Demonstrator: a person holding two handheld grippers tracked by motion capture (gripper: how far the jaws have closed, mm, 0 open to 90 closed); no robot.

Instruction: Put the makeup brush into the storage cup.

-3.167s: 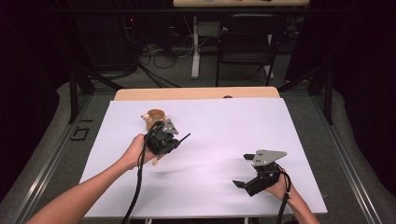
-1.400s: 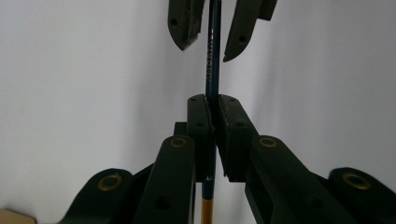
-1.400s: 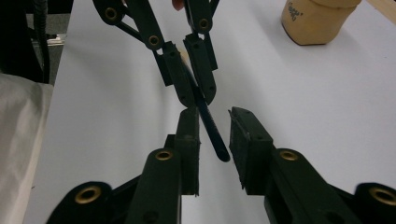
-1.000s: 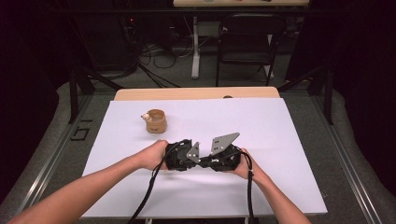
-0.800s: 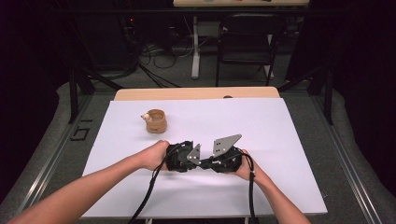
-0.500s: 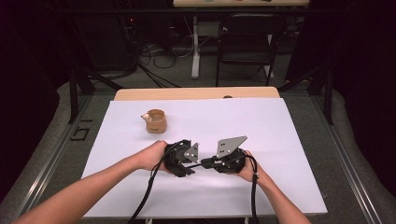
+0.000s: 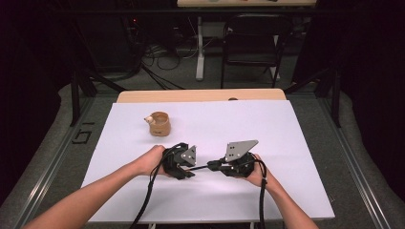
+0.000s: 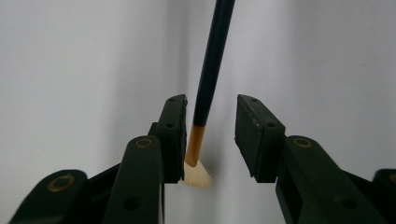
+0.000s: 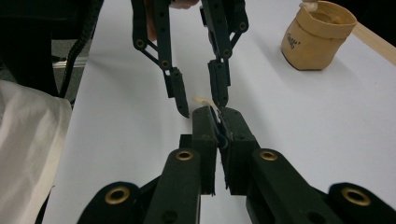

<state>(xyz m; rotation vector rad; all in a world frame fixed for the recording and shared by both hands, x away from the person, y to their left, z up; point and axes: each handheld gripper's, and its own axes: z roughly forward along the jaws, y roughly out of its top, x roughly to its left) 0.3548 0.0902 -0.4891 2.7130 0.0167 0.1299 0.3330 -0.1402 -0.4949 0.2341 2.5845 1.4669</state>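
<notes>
The brush is being handed from one gripper to the other, low over the white worktop, near its front middle. The right gripper has its fingers clenched on the dark handle, as the right gripper view shows, with the pale bristle tip coming out just beyond them. The left gripper has its fingers released: in its own view the brush passes through the gap between them, lying close against the left finger and apart from the other one. To do this step well, I think the left gripper should draw fully clear along the brush line, without brushing the bristles or pushing the handle sideways, while the right gripper keeps a firm hold so that the brush does not tip or slide. In the high view the long axis of the brush runs nearly from 9 to 3 o'clock, almost flat, between the two grippers; the bristle end points toward 9 o'clock, at the left gripper, and the handle end goes toward 3 o'clock into the right gripper. The tan cup stands well apart, at about 11 o'clock from the grippers, and could be where the brush belongs.
</notes>
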